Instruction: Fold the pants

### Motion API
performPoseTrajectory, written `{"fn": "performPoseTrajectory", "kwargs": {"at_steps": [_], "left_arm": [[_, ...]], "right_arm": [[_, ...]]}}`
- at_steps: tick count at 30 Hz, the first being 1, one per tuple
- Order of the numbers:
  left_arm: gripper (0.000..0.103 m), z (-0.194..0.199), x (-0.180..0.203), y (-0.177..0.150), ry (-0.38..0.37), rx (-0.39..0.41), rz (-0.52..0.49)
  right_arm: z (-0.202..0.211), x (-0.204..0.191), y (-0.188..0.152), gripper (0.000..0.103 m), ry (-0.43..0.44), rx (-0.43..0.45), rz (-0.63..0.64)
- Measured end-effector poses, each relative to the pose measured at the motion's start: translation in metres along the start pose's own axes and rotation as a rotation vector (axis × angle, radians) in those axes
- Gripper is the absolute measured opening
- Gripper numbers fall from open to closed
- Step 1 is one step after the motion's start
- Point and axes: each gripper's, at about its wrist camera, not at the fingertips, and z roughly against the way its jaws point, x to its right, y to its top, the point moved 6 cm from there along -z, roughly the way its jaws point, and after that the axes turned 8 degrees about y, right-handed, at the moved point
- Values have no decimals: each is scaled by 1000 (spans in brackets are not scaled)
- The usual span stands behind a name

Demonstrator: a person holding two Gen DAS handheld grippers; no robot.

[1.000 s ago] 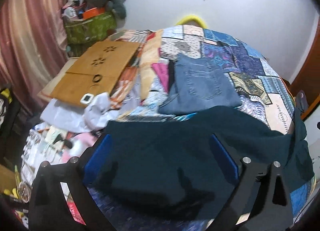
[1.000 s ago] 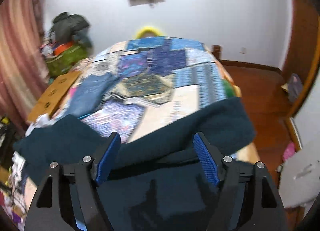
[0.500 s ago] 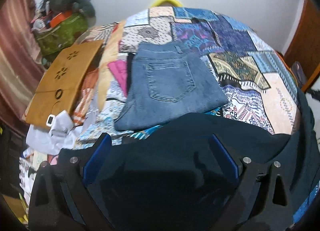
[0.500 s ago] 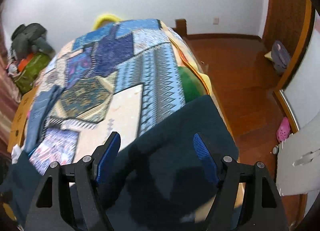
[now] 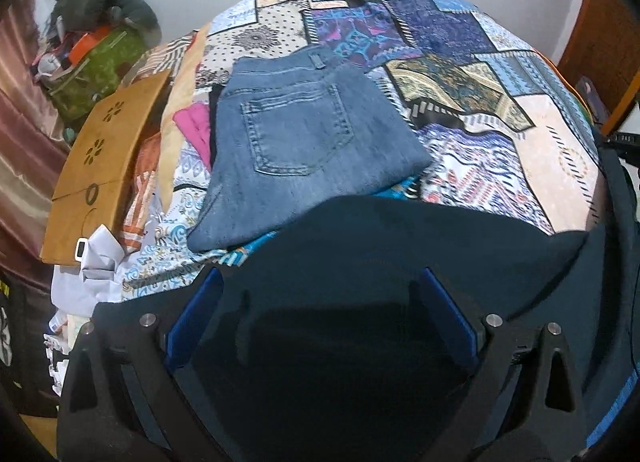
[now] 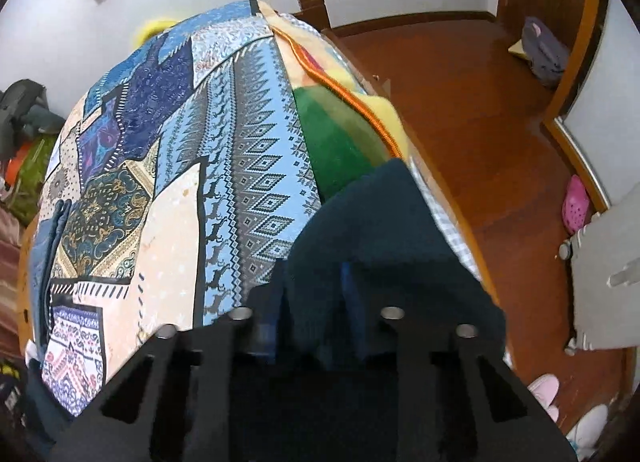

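Bunching between right gripper [image 6: 316, 302]: pants [image 6: 372, 218]

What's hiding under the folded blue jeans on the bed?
The folded blue jeans lie on the patchwork bedspread. A pink cloth peeks out at their left edge. Anything else beneath them is covered.

The dark teal pants [image 6: 372, 230] hide the right tongs' [image 6: 316, 302] pads; the frame's lower edge crops the fabric.

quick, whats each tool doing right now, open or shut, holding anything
left tool: open, dark teal pants between its fingers, not pinched
right tool: jaws just closed, shut on the dark teal pants
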Motion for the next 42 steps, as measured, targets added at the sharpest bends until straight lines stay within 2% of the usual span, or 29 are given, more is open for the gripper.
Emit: {"fn": "performPoseTrajectory", "kwargs": {"at_steps": [2,9,12,15,19,23,29,32,36,38,42], "left_arm": [[99,7,8,-3,-19,0,-15],[99,37,47,-17,-60,16,-87],[99,51,62,-25,-93,24,-100],[99,61,72,-32,-109,32,-104],[99,69,78,-44,-107,38,-105],[99,76,70,-57,-89,43,-94],[99,86,31,-75,-38,62,-54],[99,90,7,-85,-21,67,-24],[99,93,-22,-101,14,71,-15],[99,92,-35,-112,27,66,-18],[99,89,-59,-135,2,23,46]], "right_arm": [[24,2,-2,11,22,28,9],[131,9,-18,11,71,176,58],[166,11,-26,11,86,218,84],[185,14,-41,11,92,239,89],[186,28,-70,11,34,228,99],[173,53,-109,14,39,169,23],[166,71,-154,28,-7,130,-13],[169,74,-165,34,-26,135,-23],[170,79,-170,36,-21,140,-66],[171,80,-169,42,-18,151,-94],[172,81,-166,50,-13,174,-140]]}}
